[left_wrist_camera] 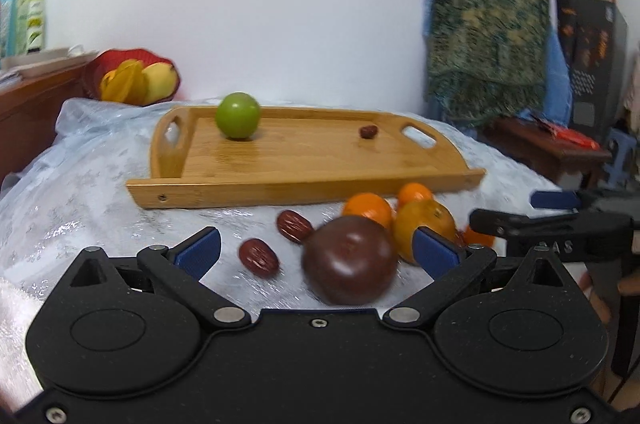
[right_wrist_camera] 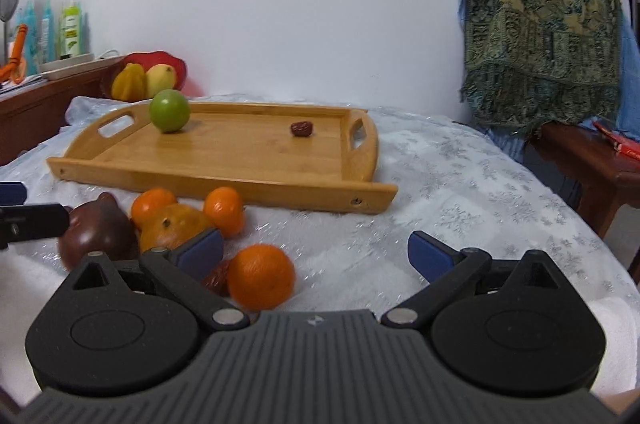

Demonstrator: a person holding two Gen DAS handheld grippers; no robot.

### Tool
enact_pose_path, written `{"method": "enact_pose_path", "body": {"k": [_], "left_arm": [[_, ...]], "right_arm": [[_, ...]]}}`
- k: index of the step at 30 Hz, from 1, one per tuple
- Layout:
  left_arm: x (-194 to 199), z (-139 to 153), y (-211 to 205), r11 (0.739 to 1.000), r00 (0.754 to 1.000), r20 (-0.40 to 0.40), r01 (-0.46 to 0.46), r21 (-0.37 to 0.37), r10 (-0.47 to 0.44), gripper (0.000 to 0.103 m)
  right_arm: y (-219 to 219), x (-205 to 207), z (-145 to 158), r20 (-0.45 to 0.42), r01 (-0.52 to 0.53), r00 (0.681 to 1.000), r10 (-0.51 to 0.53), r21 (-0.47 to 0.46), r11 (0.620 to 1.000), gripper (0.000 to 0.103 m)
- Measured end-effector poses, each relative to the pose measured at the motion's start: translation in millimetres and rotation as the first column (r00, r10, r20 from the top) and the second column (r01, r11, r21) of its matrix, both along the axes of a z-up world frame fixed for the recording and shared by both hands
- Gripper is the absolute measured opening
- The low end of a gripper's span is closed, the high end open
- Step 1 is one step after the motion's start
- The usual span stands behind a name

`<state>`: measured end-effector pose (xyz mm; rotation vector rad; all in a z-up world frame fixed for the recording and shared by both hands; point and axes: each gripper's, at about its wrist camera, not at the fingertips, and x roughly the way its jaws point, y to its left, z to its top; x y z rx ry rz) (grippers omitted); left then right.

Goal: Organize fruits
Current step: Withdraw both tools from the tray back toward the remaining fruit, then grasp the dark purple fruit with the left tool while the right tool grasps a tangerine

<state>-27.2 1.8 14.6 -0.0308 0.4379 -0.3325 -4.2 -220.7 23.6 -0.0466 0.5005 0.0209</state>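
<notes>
The wooden tray (left_wrist_camera: 304, 160) rests on the cloth-covered table (left_wrist_camera: 80, 192) and holds two items: a green fruit (left_wrist_camera: 237, 120) at its far left and one date (left_wrist_camera: 368, 132) toward the right handle. A red bowl (right_wrist_camera: 156, 62) behind the tray, by the wall, holds yellow fruit; the kind cannot be made out.

The remaining fruit lies loose on the table in front of the tray: a dark brown fruit (left_wrist_camera: 350, 266), several oranges (left_wrist_camera: 368, 210) clustered together, and two dates (left_wrist_camera: 259, 258) left of the brown fruit.

Left gripper (left_wrist_camera: 316, 250): jaws wide apart, holding nothing. The brown fruit lies between the pads, nearer the right one, untouched and blurred.

Right gripper (right_wrist_camera: 316, 252): jaws wide apart, holding nothing. One orange (right_wrist_camera: 261, 276) lies between the pads, beside the left one.

The left view alone shows the two loose dates in full. The right view shows only one date (right_wrist_camera: 218, 276), largely hidden behind the near orange and the left pad, and it alone shows the brown fruit's lobed top.

In the left view the orange cluster is partly hidden by the brown fruit and the right pad. Each gripper appears cut off at the edge of the other's view.
</notes>
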Motion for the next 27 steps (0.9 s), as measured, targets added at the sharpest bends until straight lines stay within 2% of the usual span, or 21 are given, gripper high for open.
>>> {"method": "enact_pose_path", "body": {"k": [4, 6, 11, 13, 15, 17, 21, 27], "left_arm": [[-9, -4, -11, 0.998, 0.999, -0.001, 0.039, 0.039, -0.039, 0.089], [-11, -6, -14, 0.998, 0.999, -0.011, 0.052, 0.039, -0.051, 0.084], [-5, -9, -14, 0.997, 0.996, -0.049, 0.071, 0.022, -0.069, 0.057], [-3, -11, -14, 0.997, 0.995, -0.065, 0.075, 0.015, -0.074, 0.053], [-1, -11, -14, 0.998, 0.996, -0.065, 0.069, 0.013, -0.068, 0.053], [1, -11, -14, 0.998, 0.996, -0.066, 0.064, 0.013, -0.063, 0.053], [6, -13, -16, 0.999, 0.997, -0.069, 0.047, 0.007, -0.046, 0.054], [13, -15, -19, 0.999, 0.997, -0.070, 0.038, 0.001, -0.037, 0.061]], "right_arm": [[-3, -3, -1, -0.020, -0.001, 1.000, 0.002, 0.039, 0.999, 0.098], [-6, -4, -2, -0.026, 0.000, 1.000, 0.002, 0.072, 0.997, 0.090], [-6, -6, -3, -0.028, -0.028, 0.999, 0.031, 0.110, 0.994, 0.073], [-4, -6, -3, -0.029, -0.045, 0.998, 0.049, 0.116, 0.992, 0.066], [-3, -7, -3, -0.036, -0.056, 0.998, 0.060, 0.122, 0.991, 0.058], [-2, -7, -4, -0.044, -0.060, 0.997, 0.066, 0.133, 0.989, 0.055], [-2, -6, -6, -0.065, -0.061, 0.995, 0.071, 0.153, 0.986, 0.052], [0, -4, -12, -0.096, -0.060, 0.993, 0.075, 0.155, 0.986, 0.046]]}}
